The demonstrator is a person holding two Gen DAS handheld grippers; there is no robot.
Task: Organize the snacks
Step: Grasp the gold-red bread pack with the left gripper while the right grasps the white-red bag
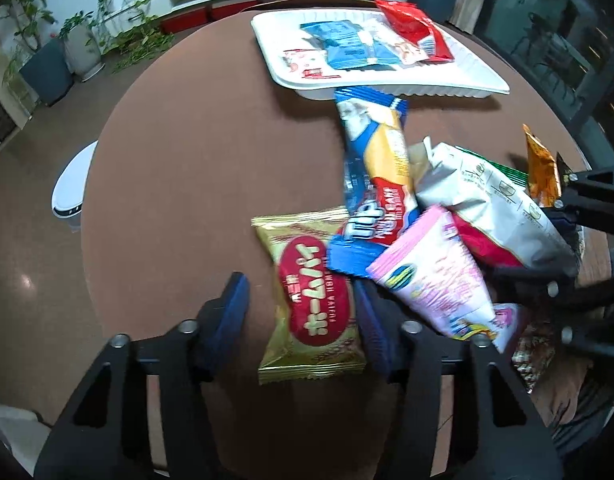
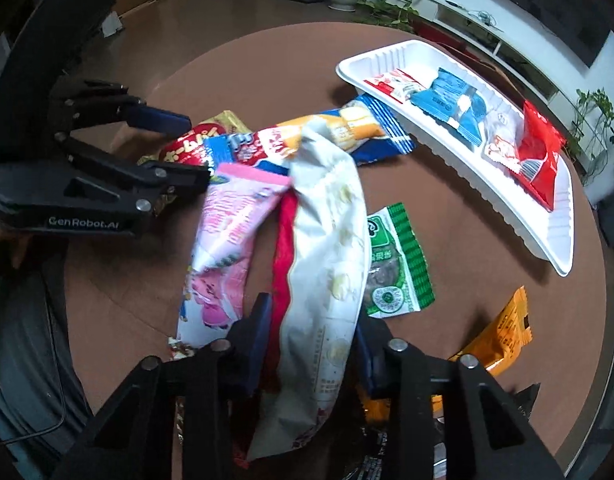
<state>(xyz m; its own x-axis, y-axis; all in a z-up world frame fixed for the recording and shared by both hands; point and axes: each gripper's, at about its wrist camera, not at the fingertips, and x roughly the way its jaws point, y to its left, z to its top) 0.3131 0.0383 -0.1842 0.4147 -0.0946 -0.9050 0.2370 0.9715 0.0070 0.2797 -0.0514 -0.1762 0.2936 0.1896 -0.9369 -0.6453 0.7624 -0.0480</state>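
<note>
A gold packet with a red oval label (image 1: 315,304) lies flat on the brown round table (image 1: 187,160) between the blue pads of my left gripper (image 1: 303,312). The left pad stands clear of it, so the jaws are open. My right gripper (image 2: 311,340) is shut on a white bag with a red edge (image 2: 327,240), which hangs lifted over the pile. Under and beside the bag lie a pink packet (image 2: 231,216), a long blue-and-yellow packet (image 2: 347,128), a green packet (image 2: 399,264) and an orange packet (image 2: 503,336). The white tray (image 2: 447,160) holds blue and red packets.
The tray (image 1: 387,88) sits at the table's far side. A white rounded object (image 1: 71,184) stands on the floor off the left edge. Potted plants and a low white shelf line the back wall. Bare table lies left of the pile.
</note>
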